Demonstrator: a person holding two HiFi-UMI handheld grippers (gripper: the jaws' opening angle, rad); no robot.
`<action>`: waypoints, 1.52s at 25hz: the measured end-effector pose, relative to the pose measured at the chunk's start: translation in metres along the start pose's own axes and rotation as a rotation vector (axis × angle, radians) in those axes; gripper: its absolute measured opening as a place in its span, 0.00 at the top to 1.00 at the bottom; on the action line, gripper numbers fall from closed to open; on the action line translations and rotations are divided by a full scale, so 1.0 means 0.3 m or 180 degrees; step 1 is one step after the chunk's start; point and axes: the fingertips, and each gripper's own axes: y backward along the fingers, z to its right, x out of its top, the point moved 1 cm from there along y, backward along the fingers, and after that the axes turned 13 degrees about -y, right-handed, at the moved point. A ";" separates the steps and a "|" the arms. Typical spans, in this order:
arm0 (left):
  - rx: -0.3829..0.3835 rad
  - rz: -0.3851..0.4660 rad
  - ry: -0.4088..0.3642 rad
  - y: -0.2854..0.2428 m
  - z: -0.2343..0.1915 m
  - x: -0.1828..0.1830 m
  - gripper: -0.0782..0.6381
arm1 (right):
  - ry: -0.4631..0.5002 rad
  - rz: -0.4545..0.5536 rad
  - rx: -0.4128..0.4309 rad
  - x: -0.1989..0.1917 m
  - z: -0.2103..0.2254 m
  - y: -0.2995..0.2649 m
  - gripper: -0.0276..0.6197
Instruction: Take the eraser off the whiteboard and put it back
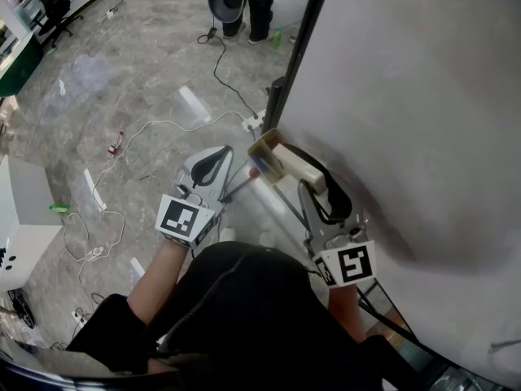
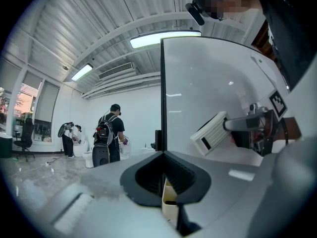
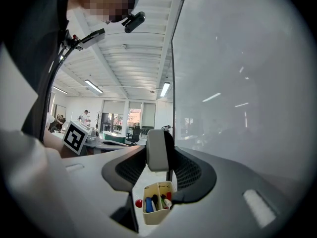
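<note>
One whiteboard (image 1: 407, 96), upright, at the right of the head view. One eraser (image 3: 156, 150), off the board and clamped between the two jaws of the right gripper (image 3: 159, 166). Pale back toward the left gripper (image 2: 166, 178), dark face toward the board. Close to the board near its left edge; contact not determinable. Left gripper: two jaws apart, nothing gripped, alongside the right gripper. One beige tray (image 3: 157, 213) with two compartments, near the board's edge and just beside the eraser. Marker ends in blue, black and red inside; exact count not determinable. One red round piece (image 3: 138, 203) just beside the tray. Two people (image 2: 111, 133) standing far behind.
</note>
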 end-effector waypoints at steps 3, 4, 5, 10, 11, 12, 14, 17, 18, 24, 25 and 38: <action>0.0018 -0.0016 0.0014 0.003 -0.004 -0.004 0.88 | 0.0003 -0.0013 0.0000 -0.001 -0.001 -0.002 0.68; 0.0015 -0.0005 0.0021 0.004 -0.003 -0.002 0.88 | 0.0006 -0.0017 0.0000 0.000 -0.002 -0.002 0.68; 0.0011 0.0013 0.0029 0.005 -0.002 -0.001 0.88 | 0.0010 -0.0019 0.0000 0.001 -0.005 -0.002 0.68; 0.0004 -0.0004 0.0003 0.008 -0.003 -0.005 0.88 | 0.0026 -0.0031 -0.0009 -0.002 -0.008 -0.005 0.68; 0.0008 -0.0024 -0.0009 0.008 -0.004 -0.007 0.88 | 0.0030 -0.0039 -0.0012 -0.004 -0.007 -0.006 0.68; 0.0010 -0.0037 -0.0016 0.008 -0.005 -0.008 0.88 | 0.0033 -0.0048 -0.0016 -0.007 -0.006 -0.008 0.68; 0.0009 -0.0018 -0.0001 0.006 -0.004 -0.008 0.88 | 0.0032 -0.0070 -0.0024 -0.014 -0.002 -0.011 0.68; 0.0017 -0.0010 0.0011 0.006 -0.005 -0.012 0.88 | 0.0032 -0.0119 -0.0046 -0.034 0.006 -0.020 0.68; 0.0020 -0.0012 0.0010 0.006 -0.006 -0.013 0.88 | 0.0034 -0.0141 -0.0055 -0.043 0.009 -0.023 0.68; 0.0031 -0.0035 0.0012 0.016 -0.011 -0.008 0.88 | 0.0044 -0.0209 -0.0079 -0.063 0.010 -0.033 0.68; 0.0039 -0.0049 0.0004 0.019 -0.015 -0.010 0.88 | 0.0057 -0.0221 -0.0079 -0.068 0.008 -0.036 0.68; 0.0111 -0.0144 0.0009 0.052 -0.042 -0.047 0.88 | 0.0126 -0.0585 -0.0139 -0.206 0.018 -0.086 0.68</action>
